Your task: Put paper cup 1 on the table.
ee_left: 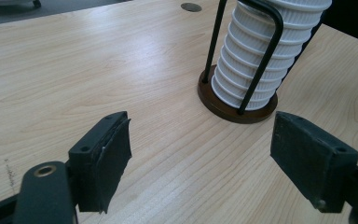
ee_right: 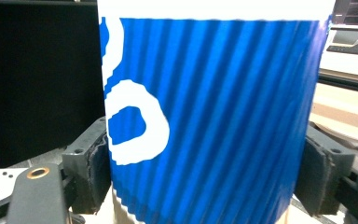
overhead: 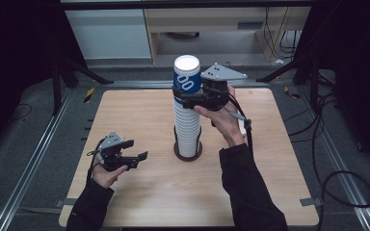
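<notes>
Right gripper (overhead: pixel 189 93) clamps the blue cup (overhead: pixel 187 74) atop the stack (overhead: pixel 187 130), hiding its lower edge; left gripper (overhead: pixel 134 155) gapes

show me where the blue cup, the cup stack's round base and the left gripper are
blue cup (ee_right: pixel 223 121): right gripper view, on its ribbed blue wall.
round base (ee_left: pixel 223 109): left gripper view, on its brown front rim.
left gripper (overhead: pixel 136 149): high view, between its open jaws' tips.

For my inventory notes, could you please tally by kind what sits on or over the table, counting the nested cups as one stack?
Stack of ribbed cups, with the blue top cup clamped by the right gripper: 1
Cup holder with round dark base and black wire uprights: 1
Handheld grippers, the right one and the open left gripper: 2
Total: 4
</notes>
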Action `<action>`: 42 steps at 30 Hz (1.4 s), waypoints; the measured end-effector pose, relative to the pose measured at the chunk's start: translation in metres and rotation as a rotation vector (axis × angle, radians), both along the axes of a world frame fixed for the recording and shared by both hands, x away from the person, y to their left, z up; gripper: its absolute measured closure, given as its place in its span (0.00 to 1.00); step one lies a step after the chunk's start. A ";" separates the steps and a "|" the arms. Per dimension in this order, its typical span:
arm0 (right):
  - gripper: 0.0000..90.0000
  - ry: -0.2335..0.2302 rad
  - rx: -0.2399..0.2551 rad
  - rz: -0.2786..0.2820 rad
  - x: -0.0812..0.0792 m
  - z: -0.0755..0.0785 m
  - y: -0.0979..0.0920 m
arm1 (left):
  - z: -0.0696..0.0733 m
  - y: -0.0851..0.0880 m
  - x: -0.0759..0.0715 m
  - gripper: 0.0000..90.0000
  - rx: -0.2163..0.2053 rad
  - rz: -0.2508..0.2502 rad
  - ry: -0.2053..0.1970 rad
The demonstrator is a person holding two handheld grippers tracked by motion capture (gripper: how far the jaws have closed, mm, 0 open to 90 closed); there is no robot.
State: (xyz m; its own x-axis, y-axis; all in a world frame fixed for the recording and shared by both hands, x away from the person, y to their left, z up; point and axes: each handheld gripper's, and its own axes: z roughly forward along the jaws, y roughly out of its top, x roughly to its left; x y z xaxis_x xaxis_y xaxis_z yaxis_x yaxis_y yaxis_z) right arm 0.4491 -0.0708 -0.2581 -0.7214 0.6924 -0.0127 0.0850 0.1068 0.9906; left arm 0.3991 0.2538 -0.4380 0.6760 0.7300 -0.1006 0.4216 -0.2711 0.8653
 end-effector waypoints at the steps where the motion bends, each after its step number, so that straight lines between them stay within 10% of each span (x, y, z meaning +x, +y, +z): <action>1: 0.22 -0.004 0.001 -0.001 -0.001 0.002 -0.001 | 0.000 0.000 0.000 0.22 -0.003 -0.001 -0.002; 28: 0.23 -0.101 0.045 -0.017 -0.018 0.049 -0.013 | 0.001 0.002 -0.001 0.22 -0.007 0.003 -0.004; 42: 0.23 -0.100 0.009 -0.061 -0.040 0.041 -0.061 | 0.005 0.001 -0.003 0.22 -0.004 -0.004 -0.006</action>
State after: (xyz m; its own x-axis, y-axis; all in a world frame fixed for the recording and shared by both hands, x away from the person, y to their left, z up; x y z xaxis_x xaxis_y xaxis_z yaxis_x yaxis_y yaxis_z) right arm 0.4096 -0.1317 -0.2171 -0.6737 0.7351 -0.0756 -0.0079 0.0951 0.9954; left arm 0.3965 0.2552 -0.4332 0.6798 0.7266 -0.0991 0.4150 -0.2698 0.8689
